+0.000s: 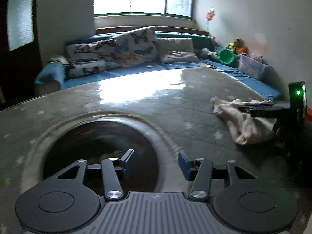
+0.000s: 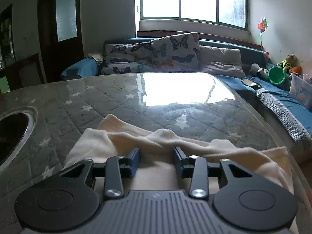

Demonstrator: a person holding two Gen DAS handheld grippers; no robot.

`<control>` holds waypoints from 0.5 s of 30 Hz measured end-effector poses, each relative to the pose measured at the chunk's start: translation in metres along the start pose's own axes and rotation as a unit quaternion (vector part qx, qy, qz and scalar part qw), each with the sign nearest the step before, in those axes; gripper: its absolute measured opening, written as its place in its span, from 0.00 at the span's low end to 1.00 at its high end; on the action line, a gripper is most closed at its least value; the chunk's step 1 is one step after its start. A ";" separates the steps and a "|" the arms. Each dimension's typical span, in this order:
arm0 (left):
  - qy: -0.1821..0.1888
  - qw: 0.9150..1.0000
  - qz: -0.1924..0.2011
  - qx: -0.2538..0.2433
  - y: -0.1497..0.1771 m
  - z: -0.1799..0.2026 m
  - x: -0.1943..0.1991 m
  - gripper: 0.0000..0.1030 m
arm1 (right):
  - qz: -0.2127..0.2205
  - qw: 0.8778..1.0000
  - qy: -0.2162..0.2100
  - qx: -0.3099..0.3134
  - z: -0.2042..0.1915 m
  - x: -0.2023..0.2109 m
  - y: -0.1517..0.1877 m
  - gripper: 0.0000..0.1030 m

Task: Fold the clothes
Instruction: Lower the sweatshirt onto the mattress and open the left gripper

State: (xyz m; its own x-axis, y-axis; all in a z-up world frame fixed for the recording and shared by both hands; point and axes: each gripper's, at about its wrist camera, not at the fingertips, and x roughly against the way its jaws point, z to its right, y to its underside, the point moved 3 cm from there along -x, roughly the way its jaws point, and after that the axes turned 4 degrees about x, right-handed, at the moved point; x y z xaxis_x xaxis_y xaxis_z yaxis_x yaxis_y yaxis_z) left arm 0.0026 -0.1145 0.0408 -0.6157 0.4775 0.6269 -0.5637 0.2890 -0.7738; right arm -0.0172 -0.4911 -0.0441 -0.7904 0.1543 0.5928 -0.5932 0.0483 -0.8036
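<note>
The cream garment (image 2: 156,146) lies rumpled near the table (image 2: 97,97) edge at 3 o'clock. The right gripper (image 2: 157,160) is spread above it, pinching nothing. The left gripper (image 1: 156,163), also spread and empty, hovers by the round hole (image 1: 97,146) (barely visible at 9 o'clock in the right view). Bare tabletop stretches toward 12.

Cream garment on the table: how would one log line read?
cream garment: crumpled on table | right gripper: open over it | left gripper: open, empty

Cloth (image 2: 120,144) lay bunched on the table (image 2: 109,97), with the round hole (image 2: 11,130) off to its left. Sofa (image 2: 273,91) ran behind, pillows (image 2: 175,52) on it, window (image 2: 193,0) above.
</note>
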 end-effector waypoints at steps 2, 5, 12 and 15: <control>-0.019 1.000 0.001 0.002 0.010 -0.013 0.010 0.55 | 0.001 1.000 0.002 0.003 -0.003 0.003 -0.001 0.39; -0.046 0.999 -0.005 0.021 0.027 -0.035 0.020 0.56 | 0.013 1.000 -0.005 0.000 -0.006 0.018 -0.004 0.39; -0.103 0.991 -0.022 0.080 0.060 -0.077 0.033 0.58 | 0.014 0.999 -0.035 0.033 -0.038 0.031 0.001 0.42; -0.119 0.988 -0.026 0.099 0.072 -0.091 0.038 0.58 | 0.009 0.999 -0.031 0.026 -0.041 0.026 0.001 0.43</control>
State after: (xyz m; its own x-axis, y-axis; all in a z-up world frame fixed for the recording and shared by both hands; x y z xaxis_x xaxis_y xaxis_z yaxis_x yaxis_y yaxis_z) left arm -0.0116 -0.0001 0.0011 -0.6811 0.2515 0.6876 -0.6803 0.1298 -0.7214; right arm -0.0323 -0.4464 -0.0314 -0.8086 0.0931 0.5810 -0.5839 -0.0049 -0.8118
